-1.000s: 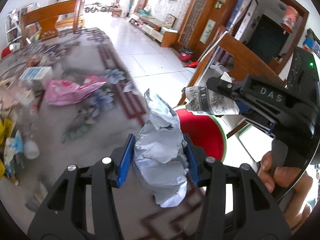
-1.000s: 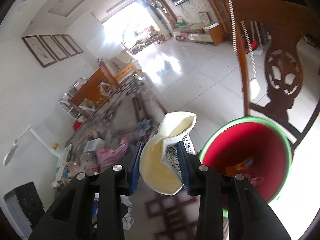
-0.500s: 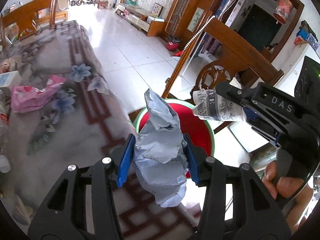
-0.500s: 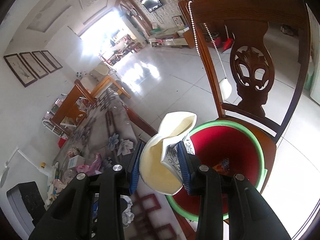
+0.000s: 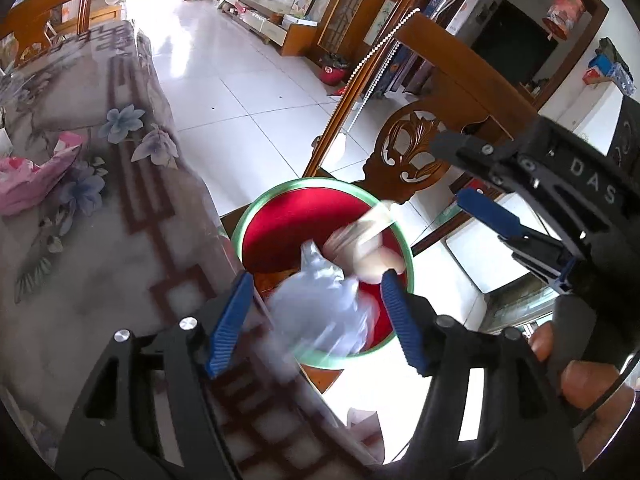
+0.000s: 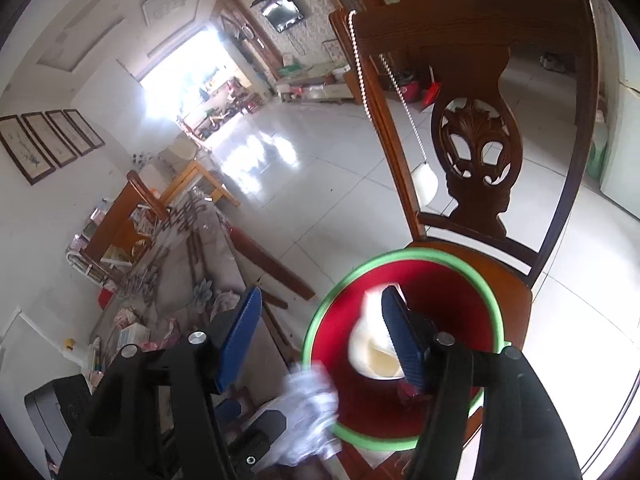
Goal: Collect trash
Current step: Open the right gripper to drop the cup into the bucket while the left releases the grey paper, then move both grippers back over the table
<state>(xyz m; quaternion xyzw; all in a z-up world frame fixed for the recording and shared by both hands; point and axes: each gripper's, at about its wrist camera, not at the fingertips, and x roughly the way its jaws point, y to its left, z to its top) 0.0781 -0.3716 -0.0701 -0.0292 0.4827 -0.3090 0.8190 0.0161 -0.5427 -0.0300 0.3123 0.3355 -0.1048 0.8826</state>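
A red basin with a green rim point(image 5: 280, 196) point(image 6: 496, 308) stands on a wooden chair seat beside the table. My left gripper point(image 5: 316, 320) is open over its near edge. A crumpled grey-white paper point(image 5: 320, 308) point(image 6: 308, 412) falls blurred between the jaws. My right gripper point(image 6: 324, 336) is open above the basin; it shows at the right of the left wrist view point(image 5: 476, 176). A crushed paper cup point(image 5: 360, 248) point(image 6: 372, 348) drops blurred into the basin.
The carved wooden chair back point(image 6: 476, 152) rises behind the basin, with a bead string point(image 6: 360, 60) hanging on it. The table with a flowered cloth point(image 5: 80, 220) lies left, holding a pink bag point(image 5: 28, 184) and other litter point(image 6: 132, 332). White tiled floor point(image 5: 224, 80) lies beyond.
Both grippers moved from over the table to over the basin and opened. The crumpled paper and the paper cup left the jaws and are falling into the basin.
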